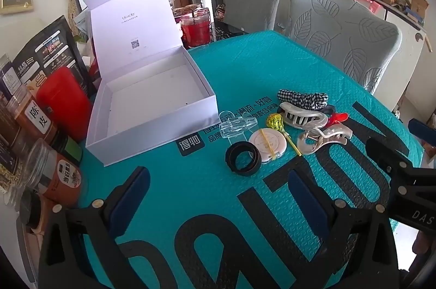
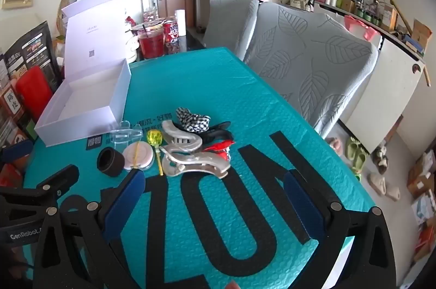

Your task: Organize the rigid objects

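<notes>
An open, empty white box (image 1: 152, 103) (image 2: 81, 109) stands on the teal mat at the left. To its right lies a cluster: a black ring (image 1: 242, 158) (image 2: 110, 162), a round pink compact (image 1: 268, 145) (image 2: 137, 154), a clear plastic clip (image 1: 238, 124) (image 2: 126, 135), a gold-wrapped lollipop (image 1: 276, 122) (image 2: 154, 139), two pearly claw clips (image 1: 302, 118) (image 2: 190, 162), a checked scrunchie (image 1: 302, 98) (image 2: 192, 120) and a red clip (image 1: 336, 118) (image 2: 219, 147). My left gripper (image 1: 218, 186) is open and empty, in front of the ring. My right gripper (image 2: 214, 192) is open and empty, in front of the claw clips.
Jars (image 1: 54, 180), a red case (image 1: 64, 102) and printed packets (image 1: 46, 51) crowd the mat's left edge. A red drink cup (image 1: 196, 28) (image 2: 151, 43) stands behind the box. Two grey covered chairs (image 2: 305, 57) stand along the right side. The right gripper's body (image 1: 403, 180) shows at right.
</notes>
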### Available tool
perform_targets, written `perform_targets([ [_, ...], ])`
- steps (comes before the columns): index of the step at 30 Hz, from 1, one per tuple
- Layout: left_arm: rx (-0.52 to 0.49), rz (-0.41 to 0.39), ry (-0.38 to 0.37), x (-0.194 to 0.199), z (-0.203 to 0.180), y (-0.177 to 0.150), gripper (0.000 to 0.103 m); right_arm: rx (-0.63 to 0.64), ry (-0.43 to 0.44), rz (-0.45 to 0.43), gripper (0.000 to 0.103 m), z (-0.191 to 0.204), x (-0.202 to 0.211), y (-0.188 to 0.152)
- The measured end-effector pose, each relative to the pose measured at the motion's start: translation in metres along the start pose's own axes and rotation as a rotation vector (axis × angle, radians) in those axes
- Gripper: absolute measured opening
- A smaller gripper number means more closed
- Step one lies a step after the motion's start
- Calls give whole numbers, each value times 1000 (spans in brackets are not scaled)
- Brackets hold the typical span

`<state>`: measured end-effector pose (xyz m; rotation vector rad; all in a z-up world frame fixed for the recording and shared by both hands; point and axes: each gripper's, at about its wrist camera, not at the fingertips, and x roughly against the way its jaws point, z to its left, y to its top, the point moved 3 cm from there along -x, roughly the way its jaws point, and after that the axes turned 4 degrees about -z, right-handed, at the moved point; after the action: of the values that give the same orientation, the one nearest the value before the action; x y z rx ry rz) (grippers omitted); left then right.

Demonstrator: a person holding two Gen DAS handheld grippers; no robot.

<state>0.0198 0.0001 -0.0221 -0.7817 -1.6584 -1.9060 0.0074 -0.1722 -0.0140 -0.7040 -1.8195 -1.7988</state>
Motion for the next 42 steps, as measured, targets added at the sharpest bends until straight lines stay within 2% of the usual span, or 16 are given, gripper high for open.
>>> perform_targets([
  [6,6,-2,-23,0,4,0,103,0,-5,1,103,0,1,0],
  [14,-12,1,-7,6,1,2,103,2,-12,-1,103,-3,5,1],
  [42,19,6,-19,6,3,1,103,7,-15,-5,103,-2,3,-1],
])
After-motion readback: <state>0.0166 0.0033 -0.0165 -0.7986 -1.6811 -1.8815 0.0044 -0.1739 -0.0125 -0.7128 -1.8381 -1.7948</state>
